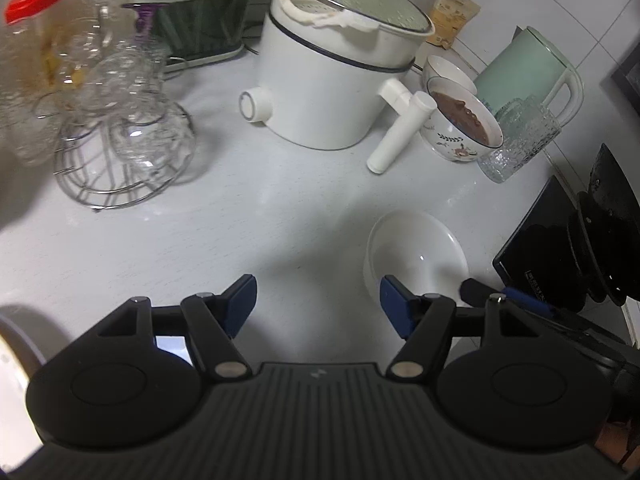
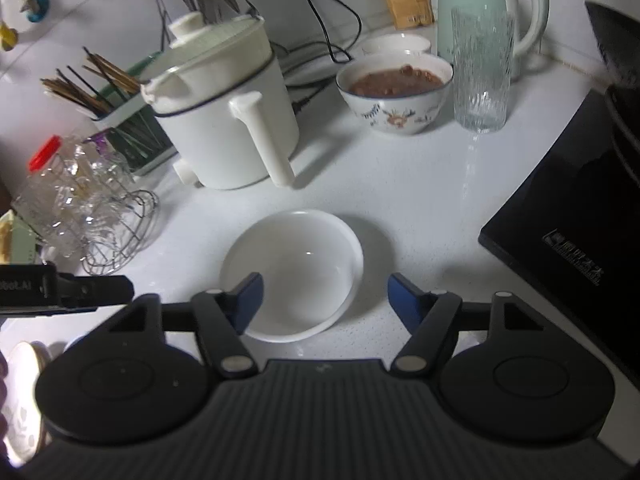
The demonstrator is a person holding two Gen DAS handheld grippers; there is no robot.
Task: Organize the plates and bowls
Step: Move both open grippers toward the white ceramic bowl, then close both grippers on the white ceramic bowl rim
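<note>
A: Where is the white bowl [image 2: 294, 270]?
B: Upright on the white counter [image 2: 400, 184], mouth up, round, no long axis; in front of the cooker [image 2: 224, 120].
A: The right gripper [image 2: 325, 300]?
B: Jaws apart over the bowl's near rim, holding nothing.
A: The left gripper [image 1: 318, 304]?
B: Parted, empty, over bare counter beside it.

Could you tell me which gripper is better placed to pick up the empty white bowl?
Probably the right gripper: the empty white ceramic bowl lies directly ahead, its near rim by the open jaws. From the left gripper, the bowl sits off to the side.
</note>
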